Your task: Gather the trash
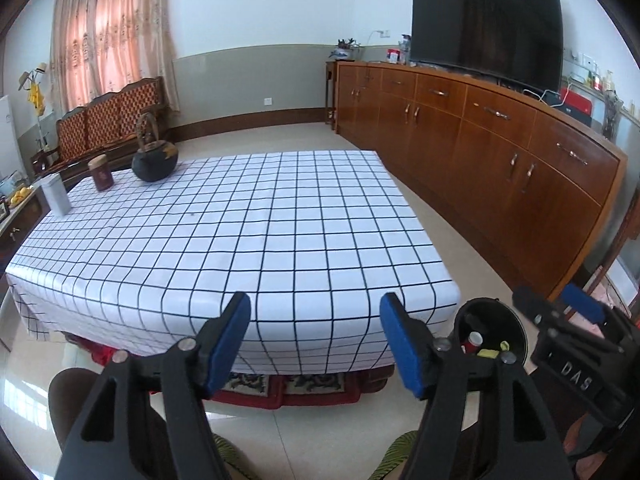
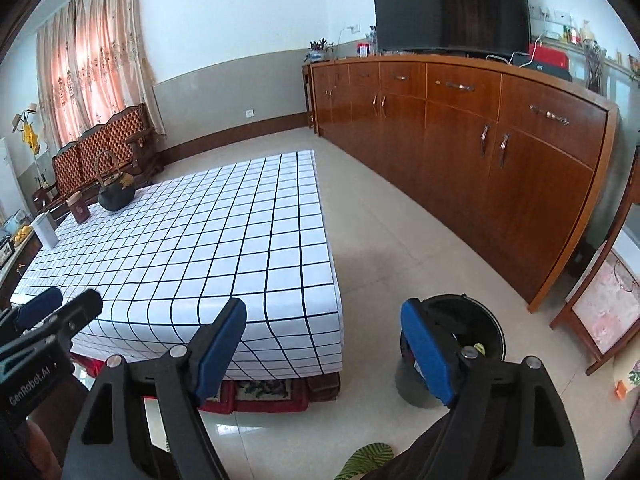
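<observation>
A black round trash bin [image 1: 494,320] stands on the floor off the table's near right corner. It holds a small red bottle with a white cap [image 1: 473,339] and yellow scraps [image 1: 488,353]. My left gripper [image 1: 316,340] hangs open before the table's near edge, with nothing between its blue pads. My right gripper [image 2: 326,348] is open and empty too; its right finger partly covers the bin [image 2: 480,324]. Each gripper shows in the other's view: the right gripper [image 1: 560,306] just right of the bin, the left gripper [image 2: 64,306] at the far left.
A low table under a white checked cloth [image 1: 240,220] carries a black kettle [image 1: 154,162], a brown tin [image 1: 101,174] and a grey tin [image 1: 56,194] at its far left. A long wooden cabinet [image 1: 480,148] with a TV [image 1: 486,24] lines the right wall.
</observation>
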A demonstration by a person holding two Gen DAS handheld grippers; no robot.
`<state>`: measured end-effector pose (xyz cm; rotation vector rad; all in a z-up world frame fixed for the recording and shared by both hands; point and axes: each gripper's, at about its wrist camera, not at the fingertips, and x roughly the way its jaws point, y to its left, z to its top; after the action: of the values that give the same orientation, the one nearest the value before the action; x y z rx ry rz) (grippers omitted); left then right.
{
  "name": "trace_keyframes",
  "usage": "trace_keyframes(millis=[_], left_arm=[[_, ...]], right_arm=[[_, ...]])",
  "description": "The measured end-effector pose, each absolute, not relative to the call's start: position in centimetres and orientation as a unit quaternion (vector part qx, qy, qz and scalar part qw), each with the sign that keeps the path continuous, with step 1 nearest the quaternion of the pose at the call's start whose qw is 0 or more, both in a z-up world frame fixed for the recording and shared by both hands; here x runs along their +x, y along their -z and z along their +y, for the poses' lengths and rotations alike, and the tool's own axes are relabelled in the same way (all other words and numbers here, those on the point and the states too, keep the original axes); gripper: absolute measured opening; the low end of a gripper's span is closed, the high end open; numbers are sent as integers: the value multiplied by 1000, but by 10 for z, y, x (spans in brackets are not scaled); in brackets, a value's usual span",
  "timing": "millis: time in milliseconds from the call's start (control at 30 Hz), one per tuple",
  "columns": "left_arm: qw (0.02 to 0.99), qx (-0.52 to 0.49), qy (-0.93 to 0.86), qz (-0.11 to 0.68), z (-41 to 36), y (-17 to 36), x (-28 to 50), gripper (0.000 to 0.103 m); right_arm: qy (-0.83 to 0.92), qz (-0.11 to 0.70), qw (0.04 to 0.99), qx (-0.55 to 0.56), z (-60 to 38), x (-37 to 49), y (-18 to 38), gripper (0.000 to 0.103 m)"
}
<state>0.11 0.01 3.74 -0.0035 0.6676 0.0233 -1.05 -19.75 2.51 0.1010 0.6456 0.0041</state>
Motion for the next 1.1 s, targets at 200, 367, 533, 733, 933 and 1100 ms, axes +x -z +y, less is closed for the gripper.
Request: trace_keyframes(millis=[200,367,533,733,933,1100], left_arm=[[944,-2,-8,329,3,-38,-7,68],[943,2,0,333,-1,-38,-11,68],[945,-2,2,328,-3,-41,-12,68],[945,-3,3,328,-3,-41,-12,68],[944,-2,2,329,-5,-41,-11,68],[944,-1,4,329,-7,-41,-12,68]], right_arm=[[8,315,948,40,-192,-16,-26,82],[12,317,947,40,-193,-20,-25,82],[13,315,948,40,-195,-21,-26,82],[13,317,947,41,-196,-20,-26,82],[12,320,946,41,-197,-19,-25,82],[16,318,947,44,-200,-20,-24,82]])
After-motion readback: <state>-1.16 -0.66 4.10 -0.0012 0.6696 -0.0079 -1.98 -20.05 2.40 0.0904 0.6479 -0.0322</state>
